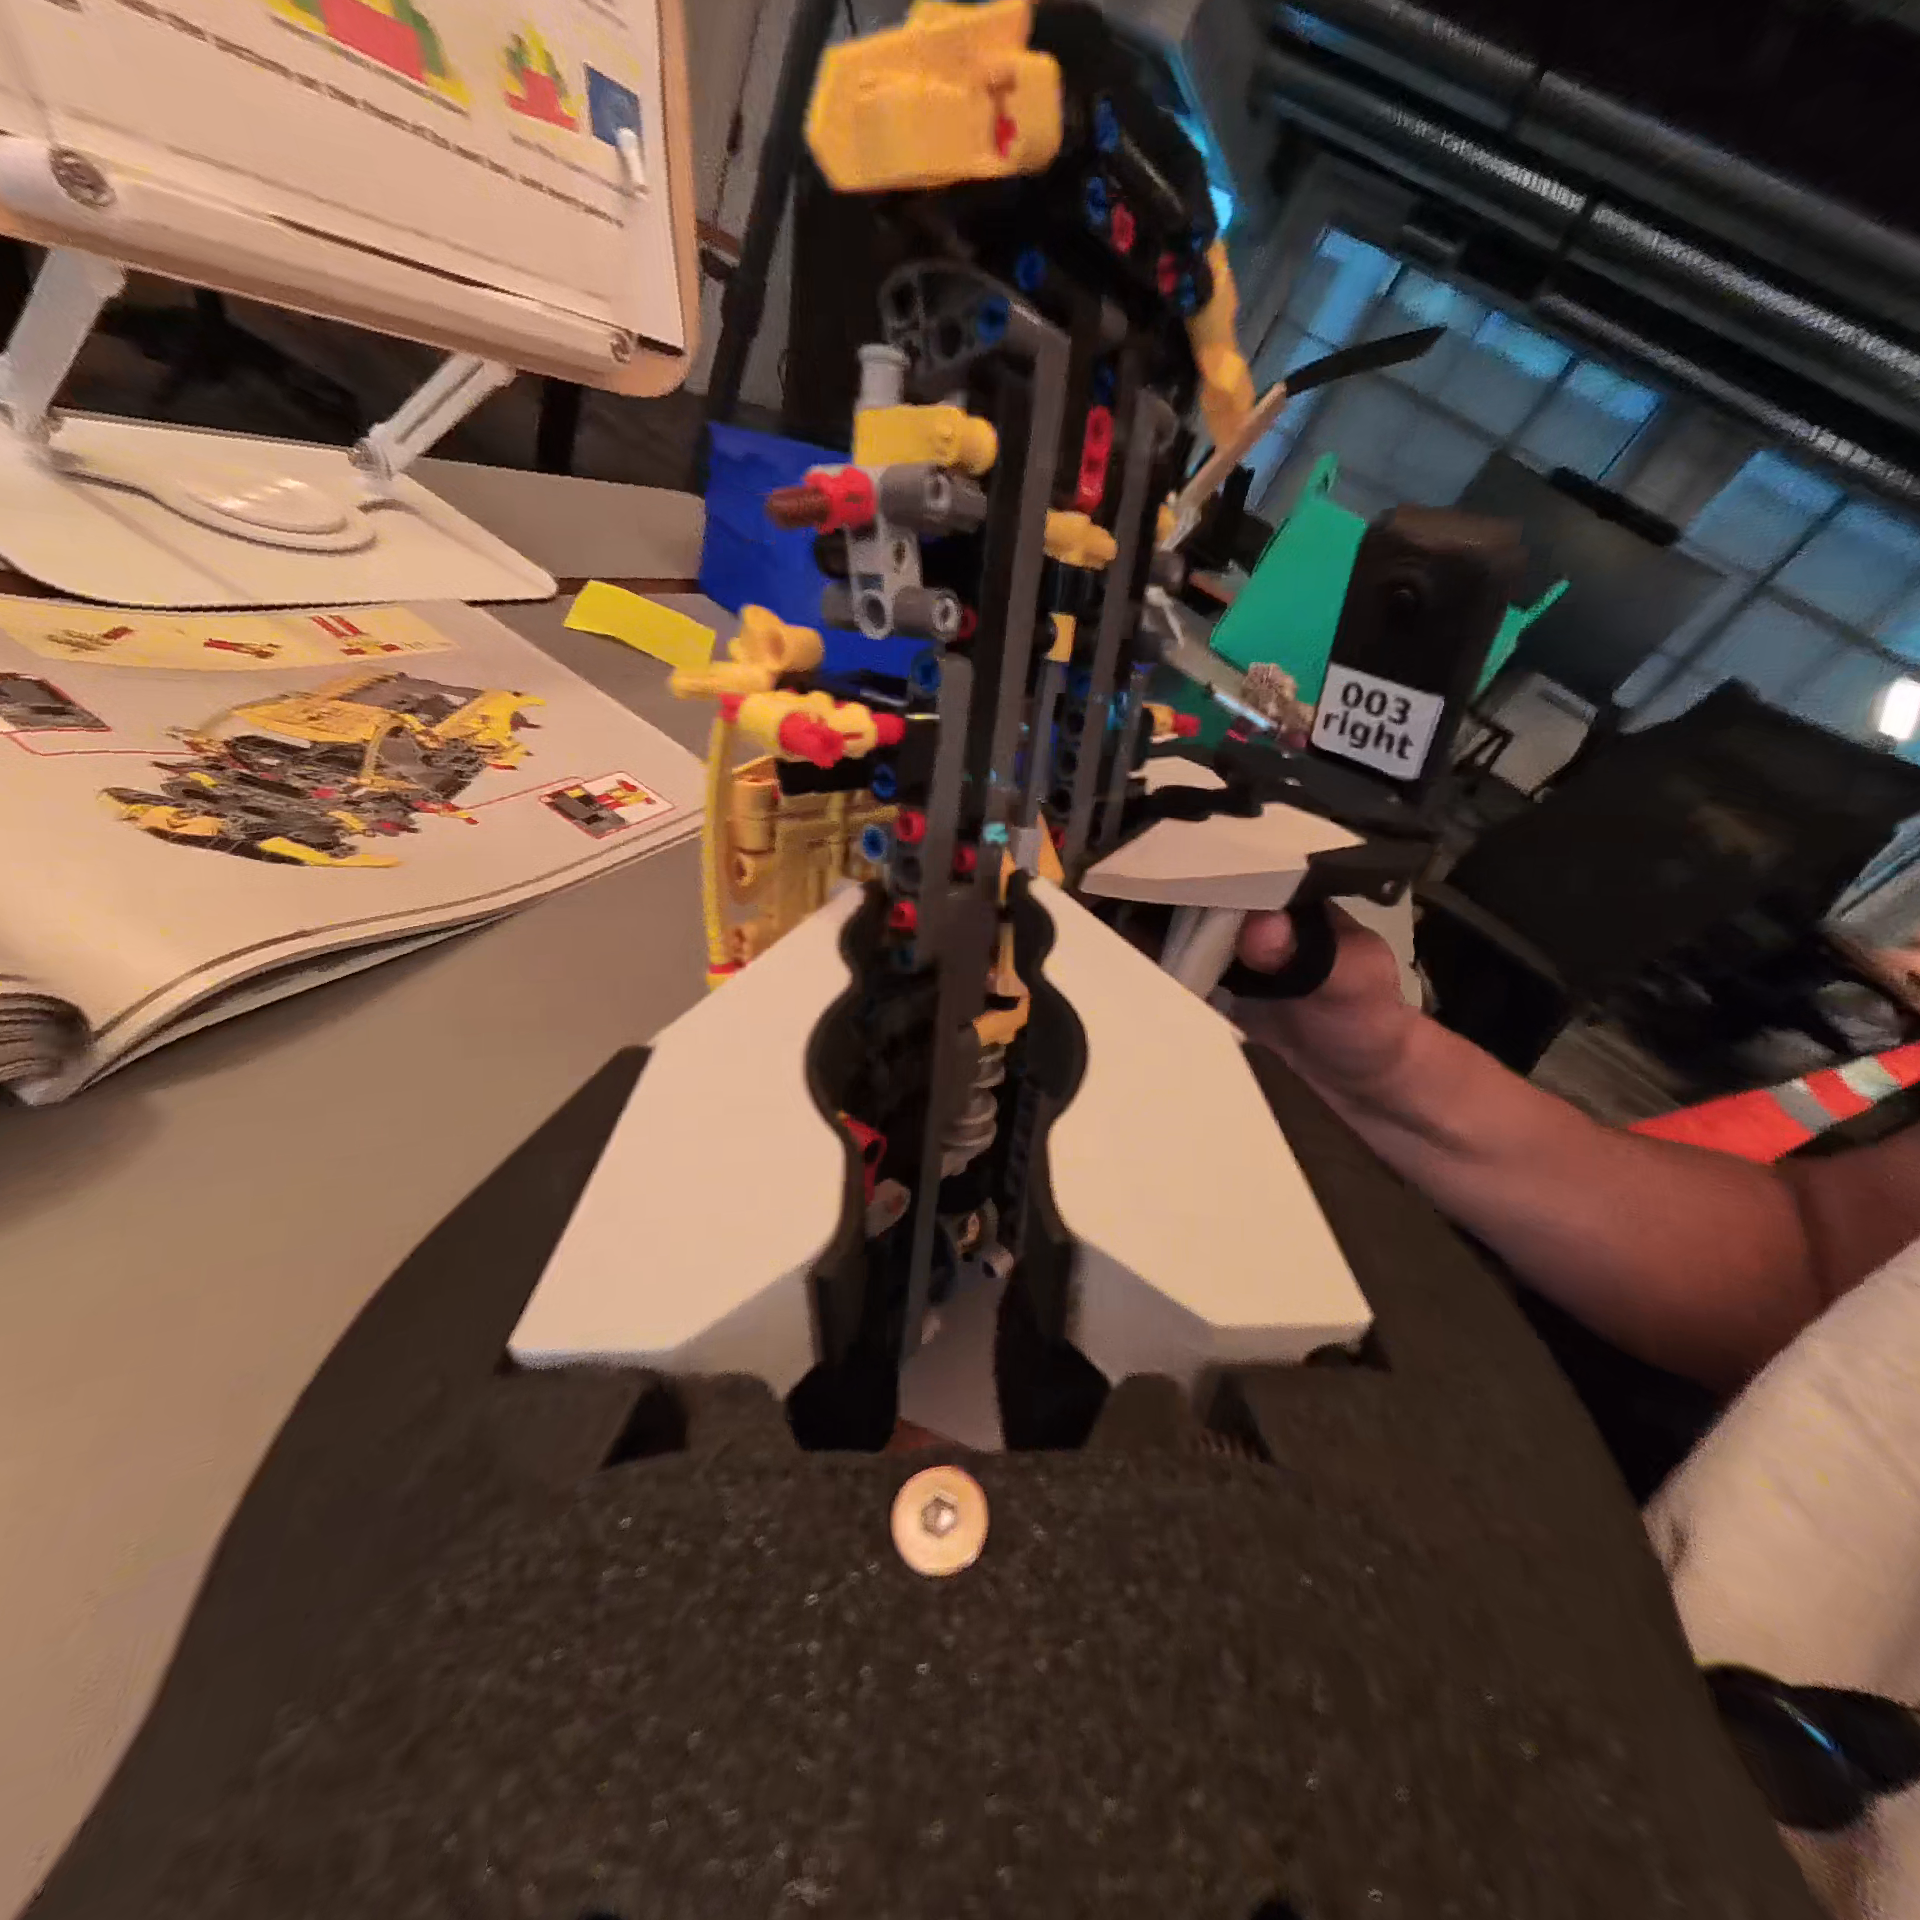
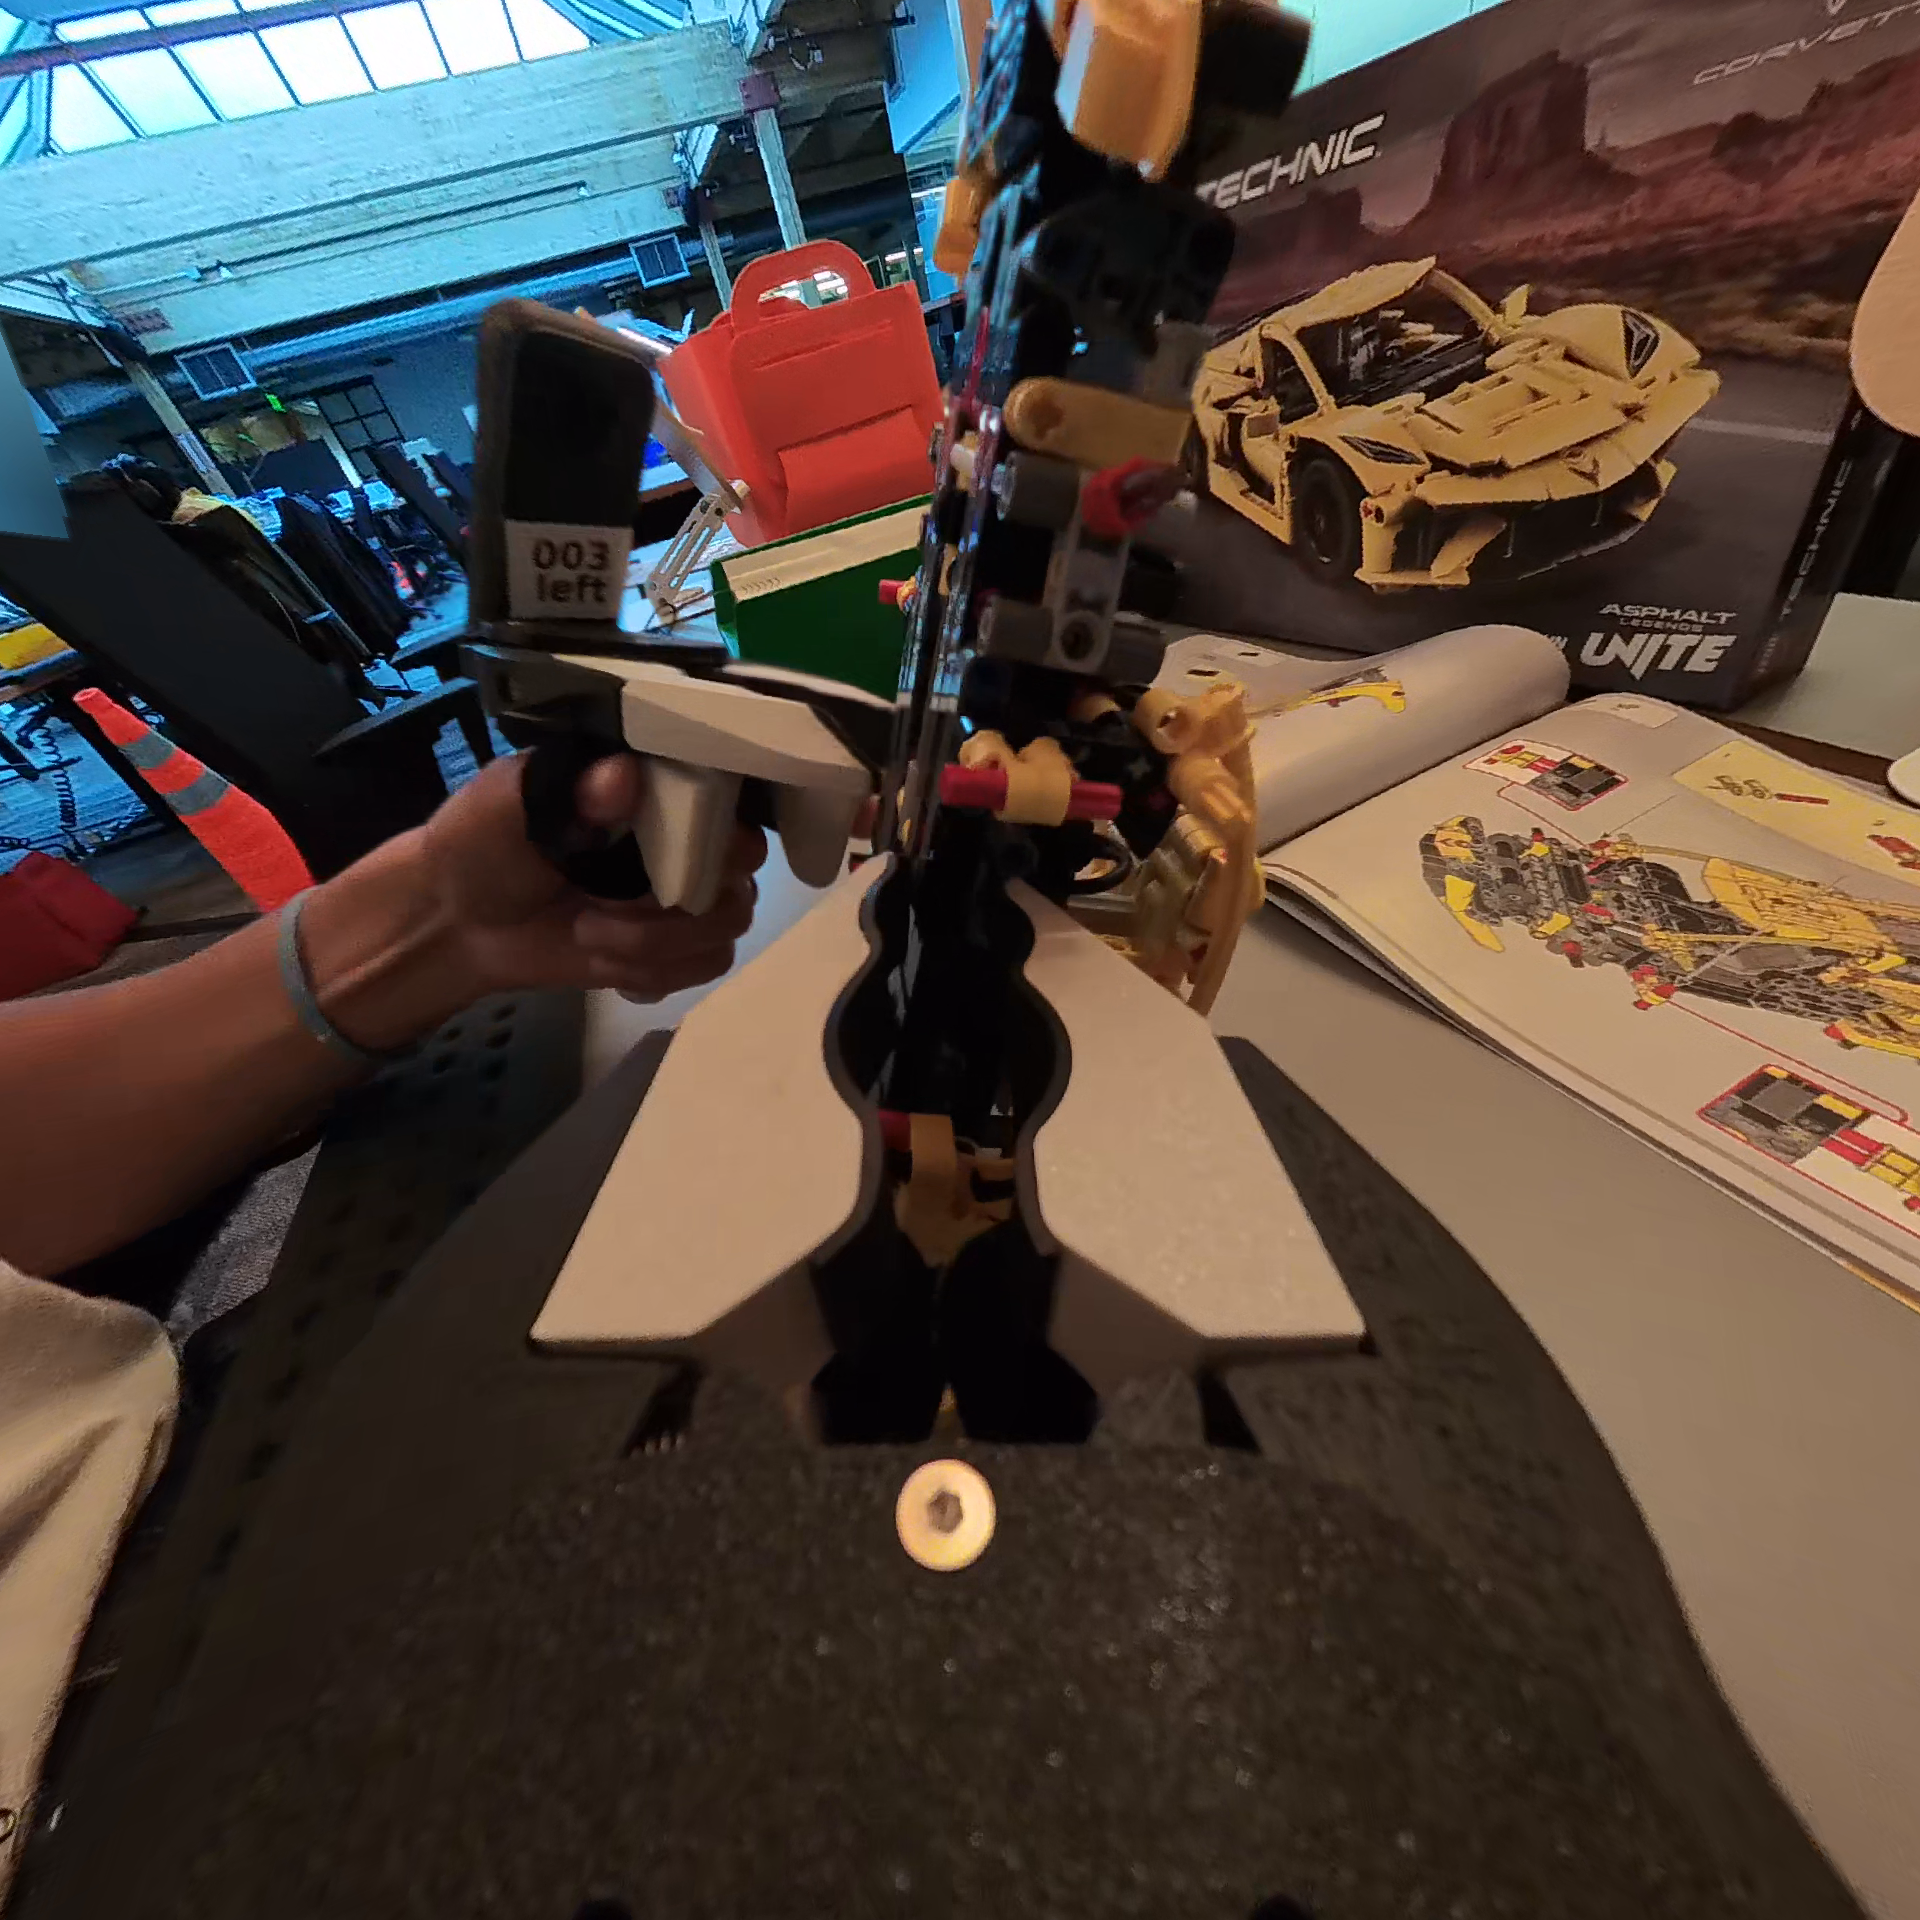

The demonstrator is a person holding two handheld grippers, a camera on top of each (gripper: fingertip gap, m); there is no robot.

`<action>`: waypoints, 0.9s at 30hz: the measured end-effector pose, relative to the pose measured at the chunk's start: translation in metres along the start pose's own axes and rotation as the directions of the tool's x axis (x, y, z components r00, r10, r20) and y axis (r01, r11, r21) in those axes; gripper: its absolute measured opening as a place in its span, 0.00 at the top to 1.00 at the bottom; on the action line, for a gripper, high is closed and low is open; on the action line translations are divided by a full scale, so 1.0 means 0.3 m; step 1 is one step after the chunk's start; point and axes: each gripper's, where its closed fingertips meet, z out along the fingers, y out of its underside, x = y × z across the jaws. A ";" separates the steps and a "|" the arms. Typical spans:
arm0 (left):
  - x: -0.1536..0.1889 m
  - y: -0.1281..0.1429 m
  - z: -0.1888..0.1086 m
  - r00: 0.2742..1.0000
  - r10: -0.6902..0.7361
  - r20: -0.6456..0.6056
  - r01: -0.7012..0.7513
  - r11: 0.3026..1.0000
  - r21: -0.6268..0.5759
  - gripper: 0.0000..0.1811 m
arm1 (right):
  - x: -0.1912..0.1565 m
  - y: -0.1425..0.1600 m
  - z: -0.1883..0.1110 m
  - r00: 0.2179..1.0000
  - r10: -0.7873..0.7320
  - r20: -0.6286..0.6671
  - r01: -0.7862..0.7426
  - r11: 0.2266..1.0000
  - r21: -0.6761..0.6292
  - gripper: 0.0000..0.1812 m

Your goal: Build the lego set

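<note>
Black-and-yellow model (image 1: 966,644), upright, centre frame, clamped from both sides. Left claw (image 1: 951,1039): closed on model's lower frame. Right claw (image 2: 945,1039): closed on same model, entering the left wrist view at 3 o'clock. Manual (image 1: 312,769): open on grey surface (image 1: 260,1195), 9 o'clock. Box (image 2: 1558,364): 1 o'clock in right wrist view.

Grey table (image 2: 1558,1403) | open instruction booklet (image 1: 312,790) lying flat, left of frame in left wrist view | white stand base (image 1: 239,530) upper left | set box (image 2: 1558,364) standing, upper right in right wrist view
</note>
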 end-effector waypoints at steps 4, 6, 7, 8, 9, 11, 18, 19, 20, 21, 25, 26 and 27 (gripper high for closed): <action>-0.004 -0.003 -0.004 0.996 -0.023 -0.089 0.023 1.000 0.005 0.92 | 0.002 0.000 -0.001 0.997 0.063 0.032 -0.064 0.998 0.011 0.92; -0.001 -0.004 -0.009 0.994 0.012 -0.110 -0.015 0.999 -0.030 0.93 | 0.003 0.000 0.000 0.991 0.117 0.059 -0.118 0.993 0.022 0.92; 0.002 -0.011 -0.010 0.993 0.022 -0.118 -0.027 0.999 -0.046 0.93 | 0.004 -0.003 0.001 0.987 0.144 0.076 -0.147 0.989 0.033 0.92; 0.012 -0.026 -0.014 0.990 0.024 -0.142 -0.032 0.998 -0.056 0.95 | 0.002 -0.007 0.002 0.977 0.184 0.104 -0.190 0.981 0.048 0.92; 0.031 -0.046 -0.020 0.983 0.020 -0.185 -0.032 0.997 -0.064 0.96 | -0.002 -0.012 0.004 0.960 0.237 0.151 -0.249 0.966 0.064 0.92; 0.037 -0.061 -0.025 0.978 0.079 -0.194 -0.107 0.985 -0.137 0.96 | -0.014 -0.010 0.015 0.916 0.335 0.222 -0.355 0.933 0.055 0.92; 0.022 -0.054 -0.033 0.959 0.130 -0.252 -0.218 0.907 -0.360 0.97 | -0.021 0.035 0.052 0.894 0.377 0.240 -0.389 0.921 0.000 0.91; 0.015 -0.052 -0.031 0.959 0.106 -0.264 -0.203 0.905 -0.374 0.97 | -0.020 0.040 0.053 0.904 0.361 0.228 -0.371 0.929 0.001 0.91; 0.007 -0.050 -0.029 0.959 0.082 -0.272 -0.188 0.901 -0.390 0.97 | -0.018 0.048 0.054 0.915 0.343 0.212 -0.350 0.937 -0.005 0.91; -0.001 -0.047 -0.027 0.958 0.068 -0.278 -0.182 0.894 -0.409 0.97 | -0.013 0.060 0.051 0.927 0.323 0.189 -0.324 0.946 -0.024 0.92; -0.033 -0.024 -0.015 0.955 0.059 -0.292 -0.206 0.838 -0.505 0.97 | 0.028 0.143 -0.014 0.977 0.208 0.047 -0.198 0.967 -0.160 0.77; -0.038 -0.012 -0.013 0.953 0.060 -0.298 -0.219 0.815 -0.536 0.97 | 0.040 0.163 -0.050 0.987 0.158 0.011 -0.152 0.965 -0.213 0.76; -0.044 0.004 -0.009 0.952 0.057 -0.301 -0.228 0.788 -0.572 0.97 | 0.056 0.172 -0.090 0.996 0.089 -0.021 -0.092 0.960 -0.263 0.75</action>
